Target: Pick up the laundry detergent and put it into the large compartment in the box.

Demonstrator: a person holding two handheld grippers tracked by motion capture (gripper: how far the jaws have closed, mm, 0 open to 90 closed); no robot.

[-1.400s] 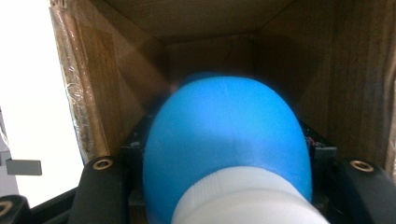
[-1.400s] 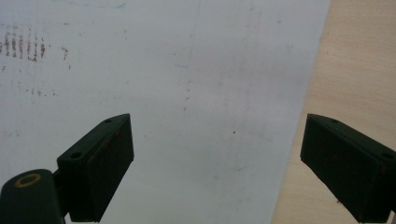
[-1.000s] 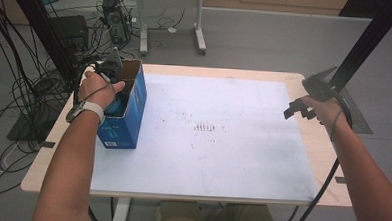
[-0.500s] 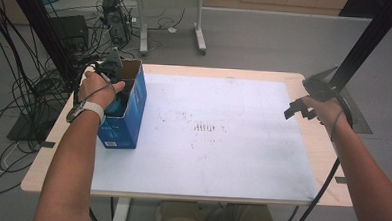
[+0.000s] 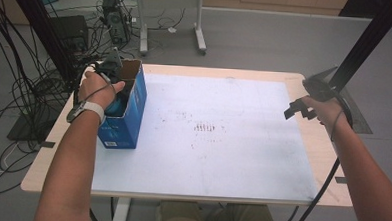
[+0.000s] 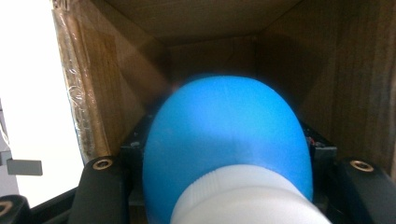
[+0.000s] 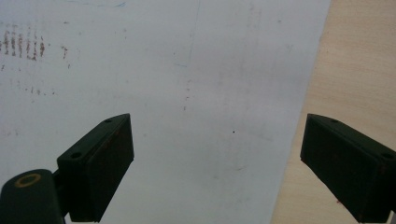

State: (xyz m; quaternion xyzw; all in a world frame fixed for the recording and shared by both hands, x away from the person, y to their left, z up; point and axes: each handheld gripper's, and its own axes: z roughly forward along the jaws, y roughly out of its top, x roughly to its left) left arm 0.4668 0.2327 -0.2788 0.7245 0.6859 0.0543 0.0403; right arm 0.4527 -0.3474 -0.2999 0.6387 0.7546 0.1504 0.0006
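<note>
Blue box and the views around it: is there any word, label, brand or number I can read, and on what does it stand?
Blue box: a small pale label low on its front face, too small and blurred to read.
Blue bottle with a white cap, in the left gripper view: no print shows.
White mat: brown smudges, no writing.

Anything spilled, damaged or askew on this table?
Nothing spilled or broken. The white mat carries rusty smudges near its middle. The blue box stands upright at the left edge, the left gripper holding a blue bottle inside it.
</note>
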